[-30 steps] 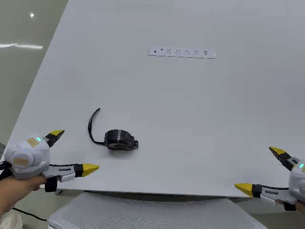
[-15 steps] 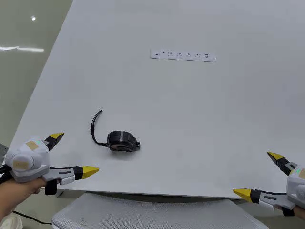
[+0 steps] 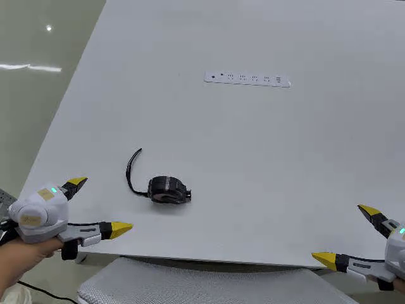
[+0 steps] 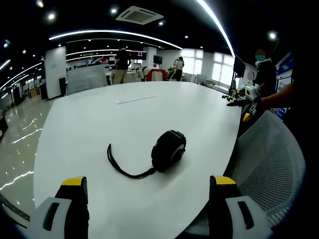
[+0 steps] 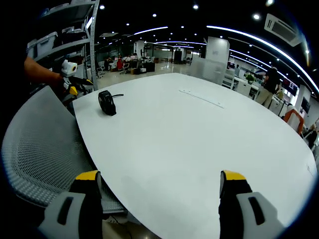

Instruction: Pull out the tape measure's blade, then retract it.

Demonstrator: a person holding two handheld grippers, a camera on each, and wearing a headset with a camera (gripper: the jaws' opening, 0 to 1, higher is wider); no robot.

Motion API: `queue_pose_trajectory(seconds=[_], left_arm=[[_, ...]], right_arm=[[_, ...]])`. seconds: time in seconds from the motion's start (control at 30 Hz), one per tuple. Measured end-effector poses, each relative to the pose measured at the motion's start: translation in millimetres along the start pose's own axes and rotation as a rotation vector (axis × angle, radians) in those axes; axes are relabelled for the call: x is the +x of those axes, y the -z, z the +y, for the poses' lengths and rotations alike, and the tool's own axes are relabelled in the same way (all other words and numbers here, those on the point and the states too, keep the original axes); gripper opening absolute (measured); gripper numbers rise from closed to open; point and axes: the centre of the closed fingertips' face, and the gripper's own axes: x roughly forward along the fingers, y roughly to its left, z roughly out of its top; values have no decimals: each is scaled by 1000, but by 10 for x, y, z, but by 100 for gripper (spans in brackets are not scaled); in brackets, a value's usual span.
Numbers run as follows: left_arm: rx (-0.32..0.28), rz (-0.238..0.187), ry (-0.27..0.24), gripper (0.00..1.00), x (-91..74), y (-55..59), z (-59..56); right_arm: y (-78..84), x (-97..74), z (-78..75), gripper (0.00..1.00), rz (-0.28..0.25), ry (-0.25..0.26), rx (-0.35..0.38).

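The tape measure (image 3: 168,189) lies on the white table (image 3: 285,158), close to its near edge and towards my left. It is a round black case with a grey band across it, its blade wound in. A thin black strap (image 3: 131,174) curls away from the case across the tabletop. My left gripper (image 3: 100,204) hangs just short of it at the table's edge, its yellow-tipped fingers spread wide and holding nothing; in the left gripper view the case sits ahead, between the two tips. My right gripper (image 3: 345,234) is well apart from it, off the near edge on the right, its fingers also wide and empty. The table is plain, matt and pale, and a long white power strip (image 3: 247,79) lies flat further back. The grey mesh back of a chair (image 3: 202,285) shows just below the near edge. The floor (image 3: 38,95) to the left is glossy and catches the ceiling lights. Around it is a large open office with curved light strips overhead, and people (image 4: 121,62) stand at the far end.
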Motion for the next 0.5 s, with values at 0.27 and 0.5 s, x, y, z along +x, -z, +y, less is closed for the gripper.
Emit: queue_pose_trajectory(seconds=[0.27,0.5], left_arm=[[2,13,8,98,34,38,-20],[21,23,13,98,78,-21,3]], right_arm=[[-1,8,-4,100,15,-5,-13],[-44,8,-59,100,21,-3,-35]])
